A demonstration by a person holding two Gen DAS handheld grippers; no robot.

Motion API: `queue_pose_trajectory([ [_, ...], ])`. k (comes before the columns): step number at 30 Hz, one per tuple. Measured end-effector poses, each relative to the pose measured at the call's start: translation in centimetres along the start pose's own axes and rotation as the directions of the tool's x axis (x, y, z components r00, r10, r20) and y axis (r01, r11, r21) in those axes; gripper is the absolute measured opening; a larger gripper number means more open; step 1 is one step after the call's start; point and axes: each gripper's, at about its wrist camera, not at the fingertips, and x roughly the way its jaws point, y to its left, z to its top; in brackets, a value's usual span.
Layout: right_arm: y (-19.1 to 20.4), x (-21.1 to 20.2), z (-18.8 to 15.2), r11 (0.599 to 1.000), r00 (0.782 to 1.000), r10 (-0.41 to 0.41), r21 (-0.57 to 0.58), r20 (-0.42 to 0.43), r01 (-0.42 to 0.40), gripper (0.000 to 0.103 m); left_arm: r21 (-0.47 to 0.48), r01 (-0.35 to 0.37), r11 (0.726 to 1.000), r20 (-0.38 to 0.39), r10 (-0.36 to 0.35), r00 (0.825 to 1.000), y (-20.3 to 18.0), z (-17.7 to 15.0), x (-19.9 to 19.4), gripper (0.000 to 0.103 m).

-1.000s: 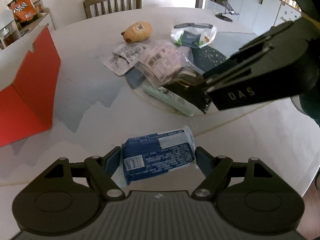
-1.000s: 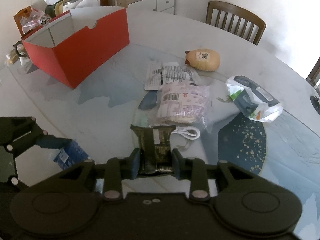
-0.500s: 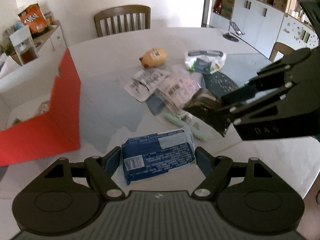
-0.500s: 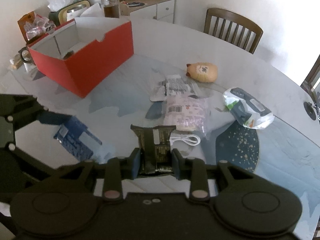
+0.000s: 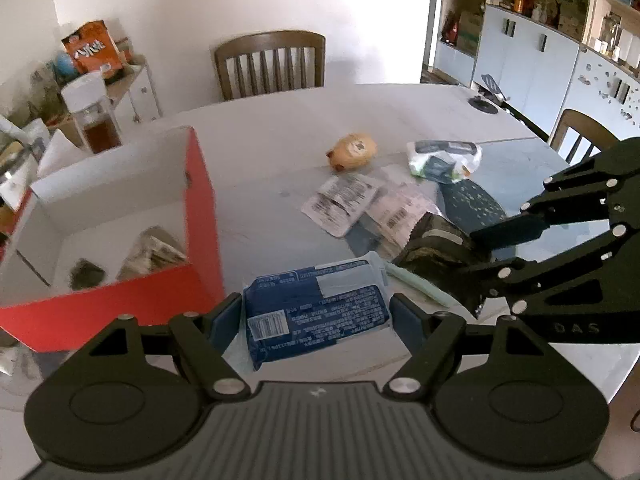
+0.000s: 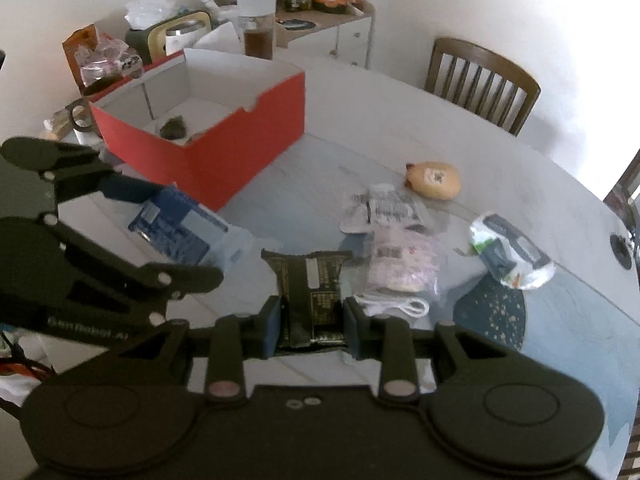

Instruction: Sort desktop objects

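Note:
My left gripper point(image 5: 316, 312) is shut on a blue packet point(image 5: 316, 306) and holds it above the table, just right of the red box point(image 5: 200, 216). The packet also shows in the right wrist view point(image 6: 176, 228). My right gripper point(image 6: 310, 320) is shut on a dark green packet point(image 6: 310, 292), lifted over the table; it shows in the left wrist view point(image 5: 436, 248) too. The red box point(image 6: 248, 148) is open on top, white inside, with a few dark items in it.
On the round white table point(image 6: 360, 120) lie barcode-labelled packets point(image 6: 384, 208), a pink packet point(image 6: 400, 264), a white cable point(image 6: 400, 304), an orange plush toy point(image 6: 434, 180) and a clear bag point(image 6: 508, 256). A chair point(image 6: 480, 80) stands behind. A cluttered cabinet point(image 6: 320, 28) stands behind the box.
Both grippers have risen with their packets. The left one has moved toward the red box, whose inside now shows.

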Motion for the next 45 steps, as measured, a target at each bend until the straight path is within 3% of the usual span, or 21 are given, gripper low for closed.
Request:
queue_pose_trajectory([
  [25, 5.8, 0.4, 8.7, 0.997, 0.995, 0.035, -0.074, 0.097, -0.027, 0.032, -0.039, -0.132, 0.991, 0.082, 0.135, 0.988, 12.1, 2.2, -4.2, 0.079],
  [45, 9.8, 4.3, 15.0, 0.989, 0.994, 0.067, -0.139, 0.084, -0.054, 0.032, -0.043, -0.192, 0.981, 0.059, 0.194, 0.979, 21.0, 4.1, -2.4, 0.079],
])
